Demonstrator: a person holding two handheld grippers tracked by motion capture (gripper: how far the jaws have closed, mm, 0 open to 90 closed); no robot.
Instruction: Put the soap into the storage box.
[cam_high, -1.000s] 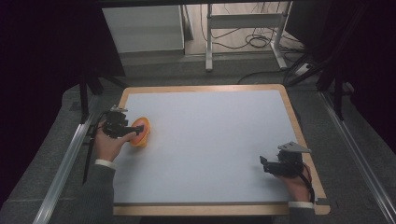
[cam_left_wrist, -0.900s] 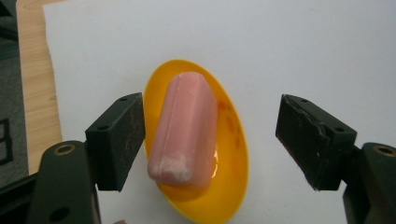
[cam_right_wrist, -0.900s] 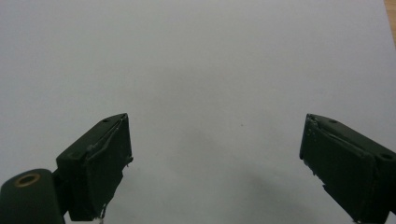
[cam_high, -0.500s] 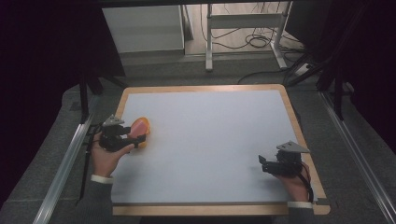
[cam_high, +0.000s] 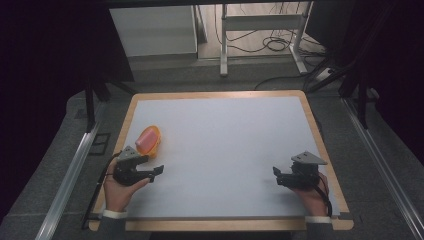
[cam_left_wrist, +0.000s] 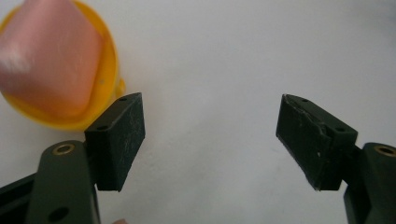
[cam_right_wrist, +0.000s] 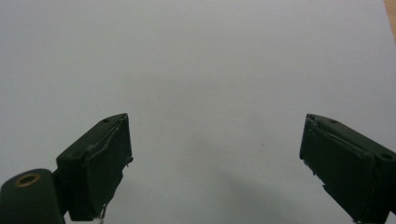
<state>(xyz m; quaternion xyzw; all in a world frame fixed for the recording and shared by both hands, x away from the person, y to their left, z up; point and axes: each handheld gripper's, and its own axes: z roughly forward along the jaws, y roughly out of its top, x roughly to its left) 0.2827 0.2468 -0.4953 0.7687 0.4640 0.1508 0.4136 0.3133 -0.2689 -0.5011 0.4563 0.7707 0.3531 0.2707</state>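
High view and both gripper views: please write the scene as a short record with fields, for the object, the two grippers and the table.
object: orange bowl-like dish holding a pink block, lying on the left part of the table
left gripper: jaws open, nothing between them, just in front of the dish and apart from it
right gripper: jaws open, nothing between them, near the right front of the table
table: white top with a wooden rim
hands: one on each gripper, coming from the near edge
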